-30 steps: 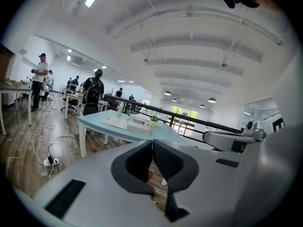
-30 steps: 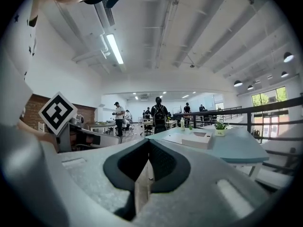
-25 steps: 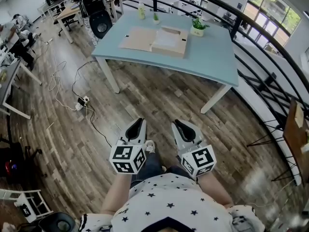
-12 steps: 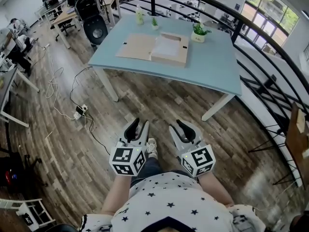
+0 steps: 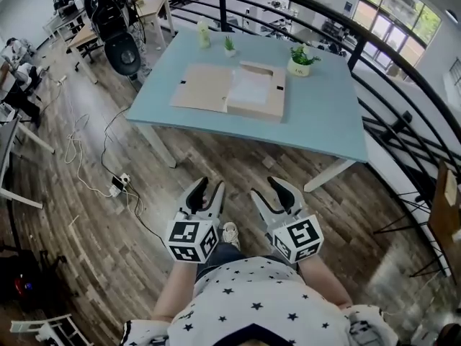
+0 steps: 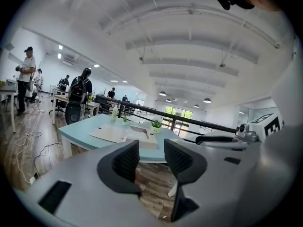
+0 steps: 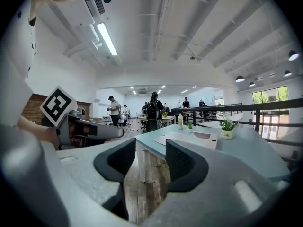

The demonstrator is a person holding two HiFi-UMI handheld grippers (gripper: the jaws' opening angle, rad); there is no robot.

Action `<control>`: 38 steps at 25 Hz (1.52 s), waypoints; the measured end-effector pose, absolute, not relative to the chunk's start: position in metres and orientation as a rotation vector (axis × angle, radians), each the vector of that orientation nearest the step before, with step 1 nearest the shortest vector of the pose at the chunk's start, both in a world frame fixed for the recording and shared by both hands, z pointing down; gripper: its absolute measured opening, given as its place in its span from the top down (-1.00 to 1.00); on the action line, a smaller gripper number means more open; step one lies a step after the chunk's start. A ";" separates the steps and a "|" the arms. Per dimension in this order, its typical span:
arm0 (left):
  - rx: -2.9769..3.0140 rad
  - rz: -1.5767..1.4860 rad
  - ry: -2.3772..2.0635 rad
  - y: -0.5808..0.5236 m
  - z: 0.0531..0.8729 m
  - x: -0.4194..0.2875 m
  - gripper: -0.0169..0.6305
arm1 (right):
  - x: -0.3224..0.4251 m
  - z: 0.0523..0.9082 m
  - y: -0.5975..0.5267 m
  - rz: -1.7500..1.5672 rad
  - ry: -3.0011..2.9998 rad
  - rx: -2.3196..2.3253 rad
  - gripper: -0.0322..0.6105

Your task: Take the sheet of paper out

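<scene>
**Head view, from above.** The left gripper [image 5: 209, 191] and the right gripper [image 5: 270, 192] are held side by side over the wooden floor [image 5: 216, 150], short of the light-blue worktop [image 5: 324, 114]. Both pairs of jaws stand apart, having just been opening, and nothing lies between either pair. The sheet of paper [image 5: 252, 89] lies flat inside a shallow open cardboard box [image 5: 256, 112] near the middle of the worktop. It is ahead of both grippers and well apart from them. The box's flap [image 5: 202, 87] is spread out to the left, and a potted plant [image 5: 297, 62] stands beyond the box. Only this view shows the sheet's white face.

**Left gripper view and right gripper view.** Each meets the box low and nearly edge-on, above its own parted jaws. They add the ceiling lights [image 7: 106, 37] and people [image 7: 115, 110] standing by distant desks. Each also shows the other gripper at its side.
</scene>
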State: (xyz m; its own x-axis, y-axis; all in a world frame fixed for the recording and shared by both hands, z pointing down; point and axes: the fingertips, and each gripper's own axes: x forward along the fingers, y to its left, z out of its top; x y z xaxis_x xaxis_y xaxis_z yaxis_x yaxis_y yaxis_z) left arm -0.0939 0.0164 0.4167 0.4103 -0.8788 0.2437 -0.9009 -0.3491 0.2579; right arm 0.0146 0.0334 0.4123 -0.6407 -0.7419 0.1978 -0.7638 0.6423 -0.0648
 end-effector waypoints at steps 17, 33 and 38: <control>2.352 0.099 -1.459 -0.105 0.421 -0.107 0.45 | -0.001 0.412 -0.085 0.210 -2.684 1.328 0.32; 2.339 0.125 -1.434 -0.150 0.454 -0.116 0.45 | -0.002 0.444 -0.122 0.266 -2.654 1.389 0.32; 2.323 0.130 -1.431 -0.179 0.461 -0.111 0.45 | 0.005 0.449 -0.149 0.264 -2.654 1.385 0.32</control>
